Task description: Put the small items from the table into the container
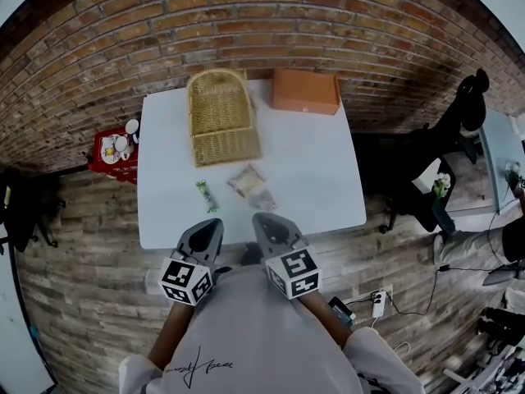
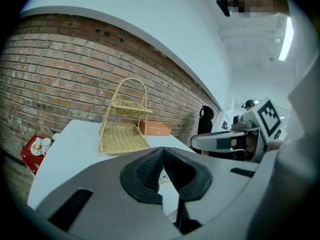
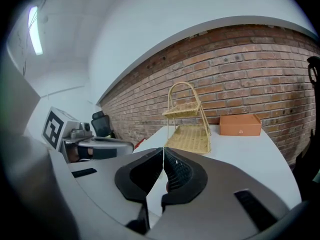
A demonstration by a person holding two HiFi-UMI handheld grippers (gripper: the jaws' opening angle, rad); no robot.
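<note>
White tabletop (image 1: 328, 179) abuts the brick wall. Two-tier wicker basket (image 1: 221, 117), judged to be the container, sits at the far side with its open front facing the person, which suits loading. Orange box (image 1: 305, 91) stands just beside it. Left tongs (image 1: 207, 235) and right tongs (image 1: 271, 230) are at the near edge, both pressed together on nothing. Tan packet (image 1: 247, 180), grey packet (image 1: 264, 199) and green packet (image 1: 205, 195) lie loose between basket and tongs, none yet loaded.

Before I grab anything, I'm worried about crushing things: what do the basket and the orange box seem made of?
Basket: woven wicker or rattan, matte straw colour; the open weave shows. Orange box: smooth matte faces, perhaps card or leatherette; cannot tell which.
</note>
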